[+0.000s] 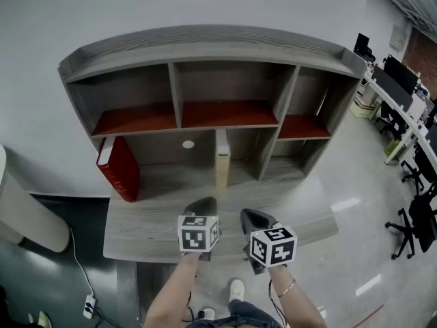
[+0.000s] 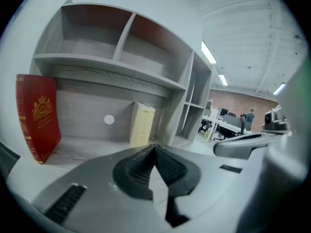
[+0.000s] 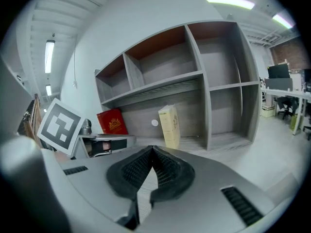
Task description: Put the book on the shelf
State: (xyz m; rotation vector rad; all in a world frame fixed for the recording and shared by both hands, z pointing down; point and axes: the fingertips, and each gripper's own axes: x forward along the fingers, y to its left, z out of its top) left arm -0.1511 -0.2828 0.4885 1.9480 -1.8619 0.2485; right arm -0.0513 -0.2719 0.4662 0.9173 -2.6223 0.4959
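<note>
You are holding both tools low over the near edge of the grey wood-grain worktop (image 1: 153,227), well back from the books, and neither one is carrying anything. The left tool (image 2: 154,147) is clenched, its ribbed pads meeting at the tips with only bare worktop showing behind them. The right tool (image 3: 152,148) is closed up the same way, tips together and nothing pinched. The red hardback book with a gold crest (image 1: 121,166) is standing in the lower left bay of the grey wood-grain shelf unit (image 1: 205,41), under the left-hand red-brown shelf board. It is tilting, with its top leaning toward the unit's left end. Whether it is actually resting on the side wall there is not clear from here, though a lean like that suggests something is propping it. The pale cream book (image 1: 222,159) is standing upright further right, just beside the vertical divider of the lower row. That divider is probably what is keeping such a slim volume from toppling. A small white round disc (image 1: 188,144) is showing on the back panel between the two books. With both books inside the unit and both tools empty and pointing at the shelves from a distance, the placing appears to be finished. The upper compartments are sitting bare, so if the book is meant for one of those boards rather than the bottom row, that step is not yet done.
</note>
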